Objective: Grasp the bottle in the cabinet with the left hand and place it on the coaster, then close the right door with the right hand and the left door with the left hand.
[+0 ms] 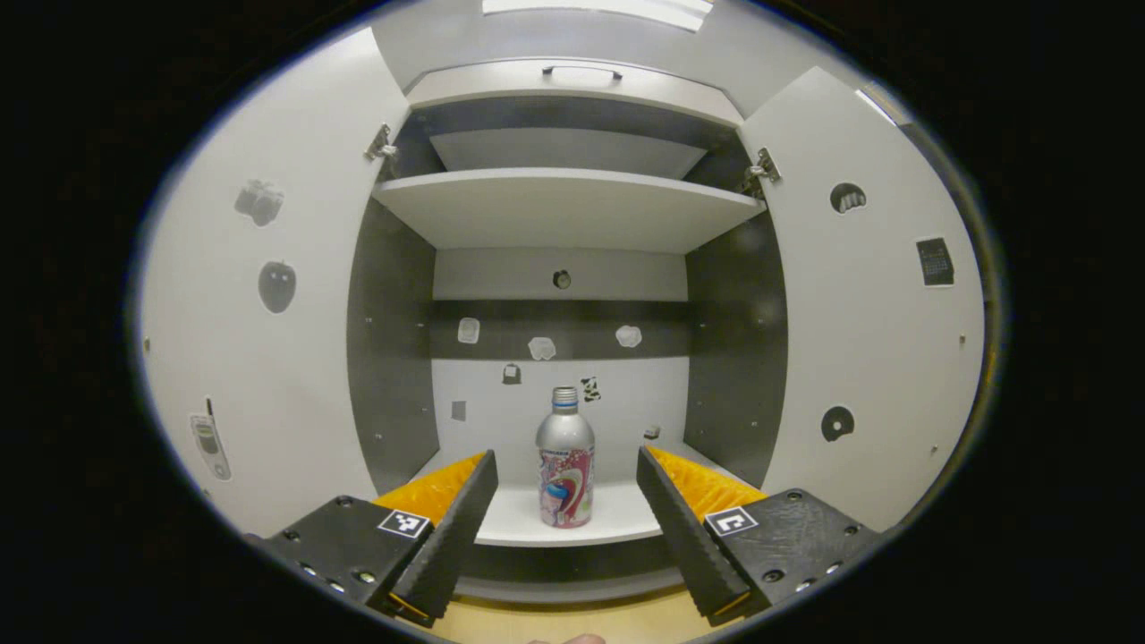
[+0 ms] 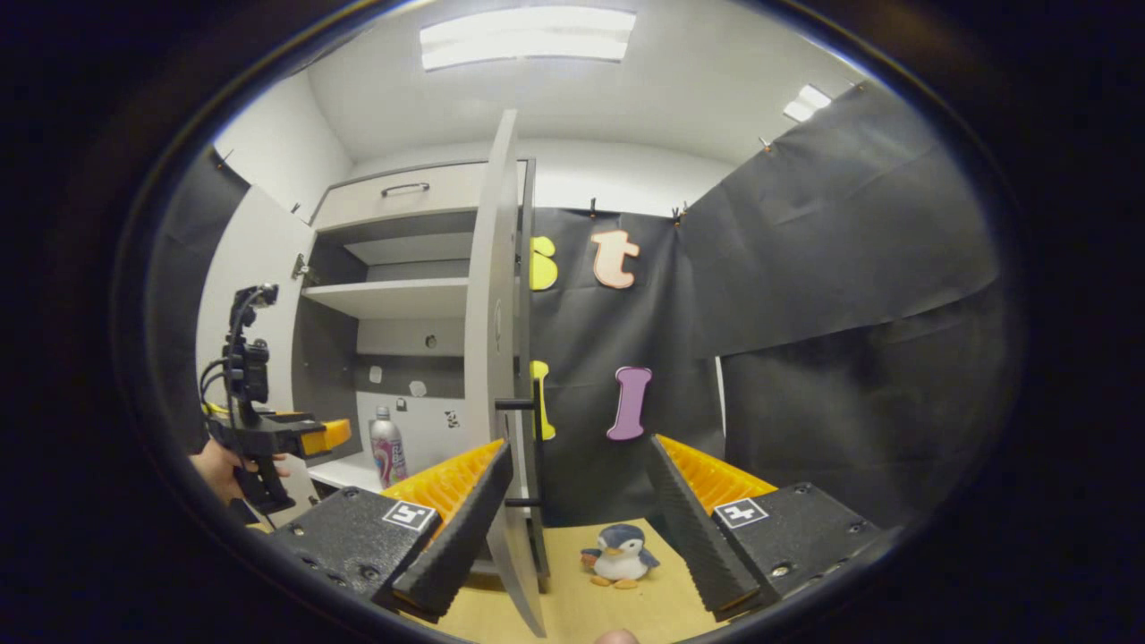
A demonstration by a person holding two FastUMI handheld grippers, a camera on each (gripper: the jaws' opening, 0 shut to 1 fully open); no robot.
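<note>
Open cabinet (image 1: 564, 206), bottle (image 1: 565, 461) upright with unreadable label, left tongs (image 1: 565, 510) spread wide

One bottle (image 1: 565, 465) stands in the cabinet (image 1: 394, 358). The cabinet has two doors, a left door (image 1: 259, 358) and a right door (image 1: 877, 340), both swung open. Two hinges show, one (image 1: 380, 143) at the top of the left door and one (image 1: 763, 168) at the top of the right. One shelf (image 1: 564, 201) spans the inside above the bottle, and one drawer (image 1: 572, 85) with one handle (image 1: 581, 70) sits on top. In the right gripper view, one toy penguin (image 2: 619, 555) sits on the table (image 2: 644, 608), and two ceiling lights (image 2: 528, 38) glow overhead. Two grippers are present: the left gripper (image 1: 565, 510) and the right gripper (image 2: 577, 528), with two fingers each.
</note>
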